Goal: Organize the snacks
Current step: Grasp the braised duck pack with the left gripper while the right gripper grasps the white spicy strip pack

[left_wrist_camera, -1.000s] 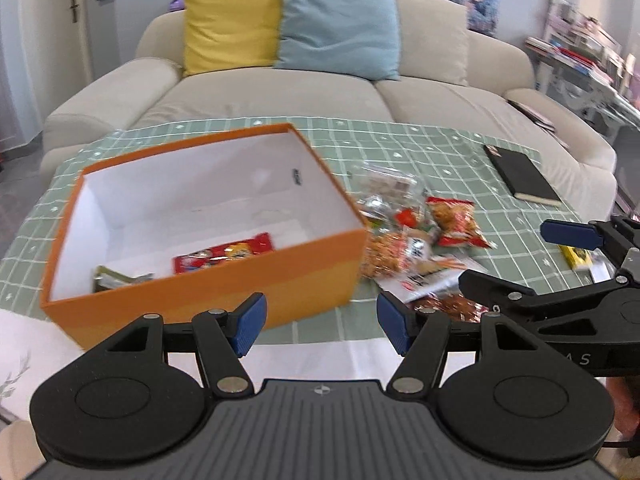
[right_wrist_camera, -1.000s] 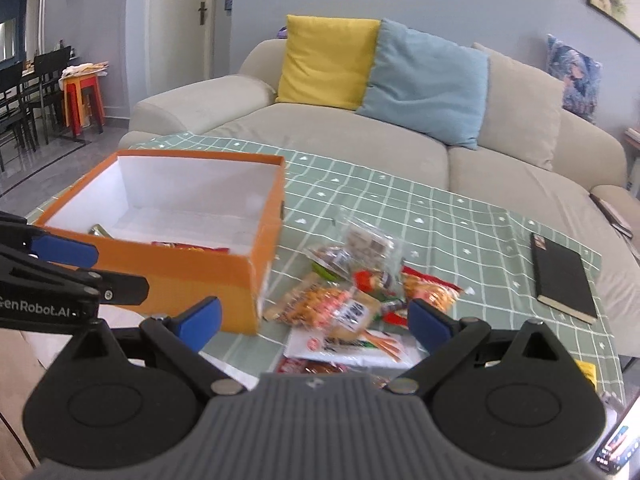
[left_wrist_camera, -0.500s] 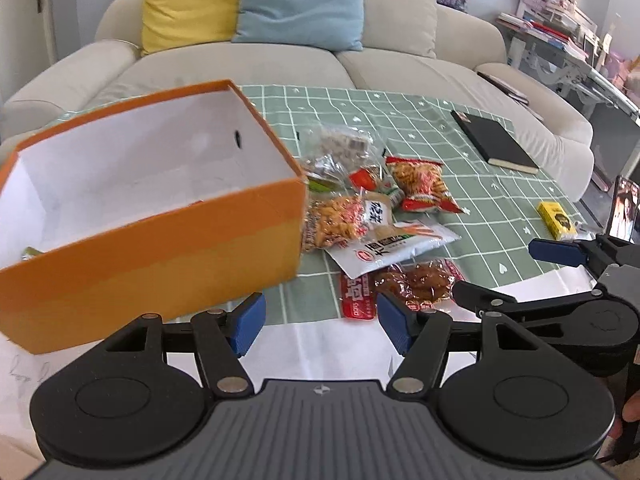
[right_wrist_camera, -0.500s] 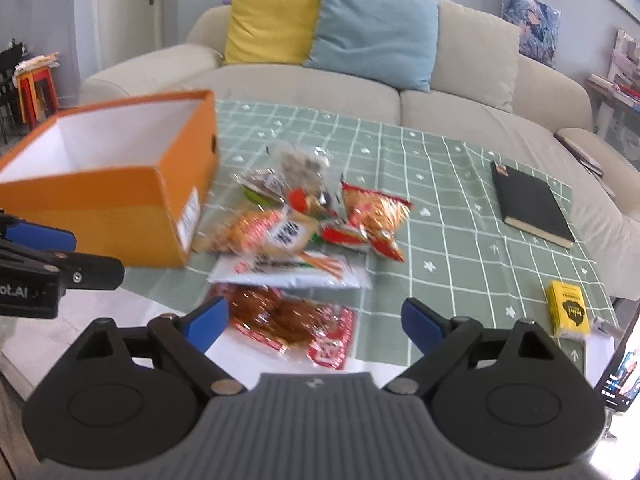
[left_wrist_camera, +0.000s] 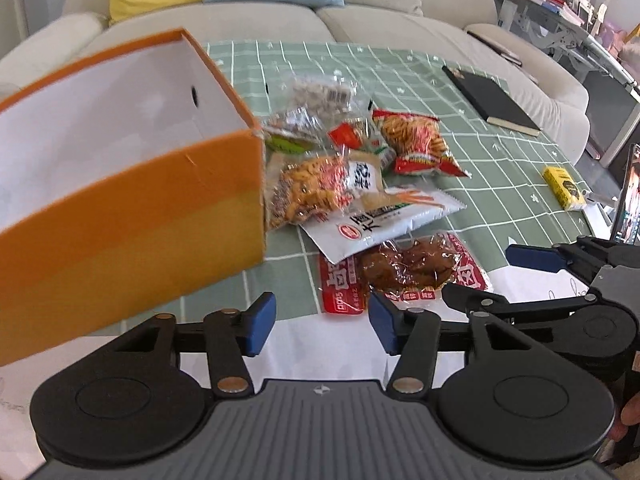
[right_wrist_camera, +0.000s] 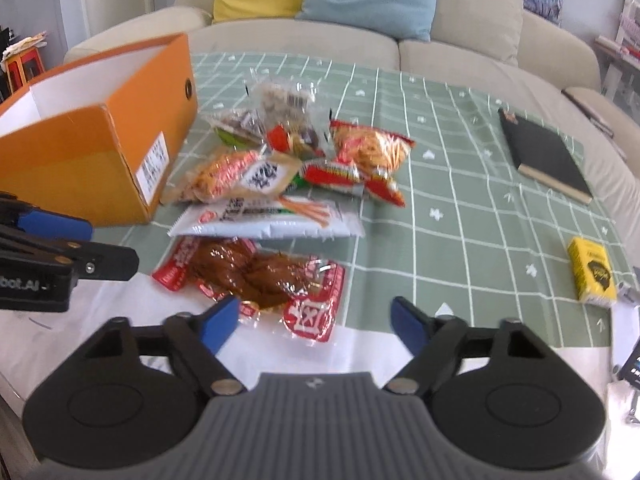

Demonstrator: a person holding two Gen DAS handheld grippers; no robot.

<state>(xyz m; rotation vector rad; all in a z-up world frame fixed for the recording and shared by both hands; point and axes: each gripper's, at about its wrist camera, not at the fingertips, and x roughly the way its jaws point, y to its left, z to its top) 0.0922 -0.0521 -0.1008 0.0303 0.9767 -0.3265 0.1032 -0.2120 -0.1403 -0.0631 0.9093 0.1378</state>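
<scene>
A heap of snack packs lies on the green checked cloth right of the orange box (left_wrist_camera: 132, 208) (right_wrist_camera: 80, 152). Nearest is a red pack of brown meat pieces (left_wrist_camera: 404, 272) (right_wrist_camera: 256, 276). Behind it are a white packet (left_wrist_camera: 384, 216) (right_wrist_camera: 264, 220), an orange cracker bag (left_wrist_camera: 316, 188), a red chips bag (right_wrist_camera: 368, 148) and a clear nut bag (left_wrist_camera: 320, 96). My left gripper (left_wrist_camera: 322, 328) (right_wrist_camera: 86, 240) hangs just short of the red pack, its jaws closing on nothing. My right gripper (right_wrist_camera: 314, 322) (left_wrist_camera: 496, 276) hovers over that pack's near corner, jaws closing, pads not touching it.
A black notebook (right_wrist_camera: 544, 156) lies at the far right of the cloth and a small yellow box (right_wrist_camera: 592, 276) nearer. A phone screen (left_wrist_camera: 628, 208) stands at the right edge. White paper (left_wrist_camera: 320, 356) covers the near table edge. A sofa with cushions runs behind.
Both grippers have sunk and tipped down toward the snack heap, which now looms larger. Both pairs of jaws have narrowed. The orange box has slid toward the left of each view.
</scene>
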